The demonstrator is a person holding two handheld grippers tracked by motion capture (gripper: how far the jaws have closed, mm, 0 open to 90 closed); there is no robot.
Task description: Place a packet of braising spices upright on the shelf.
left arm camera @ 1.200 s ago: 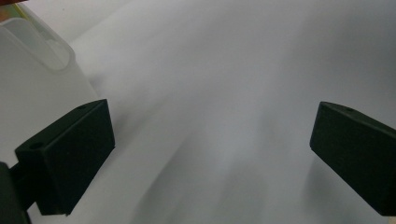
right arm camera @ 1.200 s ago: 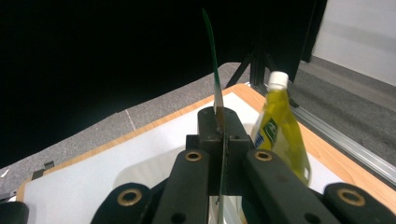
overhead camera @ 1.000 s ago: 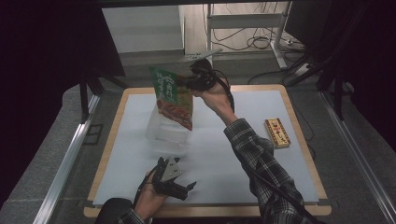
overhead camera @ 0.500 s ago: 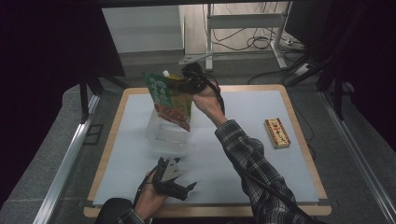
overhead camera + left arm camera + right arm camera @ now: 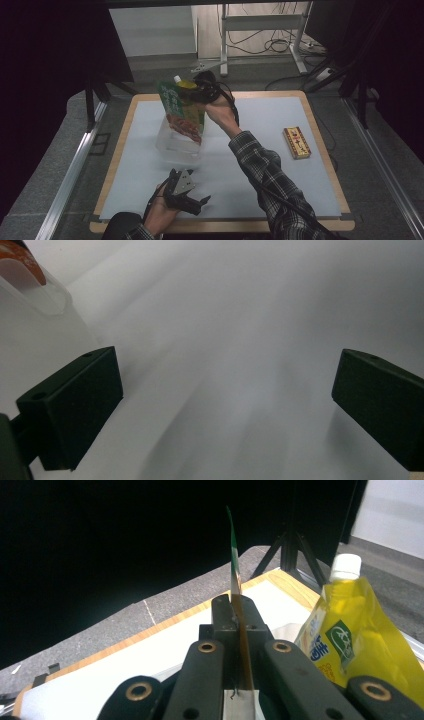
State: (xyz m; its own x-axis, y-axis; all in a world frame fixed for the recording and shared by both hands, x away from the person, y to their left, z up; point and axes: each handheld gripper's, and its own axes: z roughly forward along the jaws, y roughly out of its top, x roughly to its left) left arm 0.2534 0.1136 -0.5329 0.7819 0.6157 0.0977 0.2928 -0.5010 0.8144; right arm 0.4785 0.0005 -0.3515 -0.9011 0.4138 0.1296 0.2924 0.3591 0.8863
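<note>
My right gripper is shut on the top edge of a flat green and red pouch, which hangs over a clear plastic tub at the middle left of the mat. In the right gripper view the jaws pinch the pouch edge-on. A yellow pouch with a white cap stands just beside them, its top showing behind the green one. My left gripper rests low near the mat's front edge, open, with bare mat between its jaws.
A small yellow and red box lies on the right of the pale mat, which sits on a wooden-edged table. The tub's rim is close on the left in the left gripper view. Dark stands and cables lie beyond the table.
The right gripper has carried the green pouch a little left and downward, closer over the tub. The left gripper has stayed where it was.
</note>
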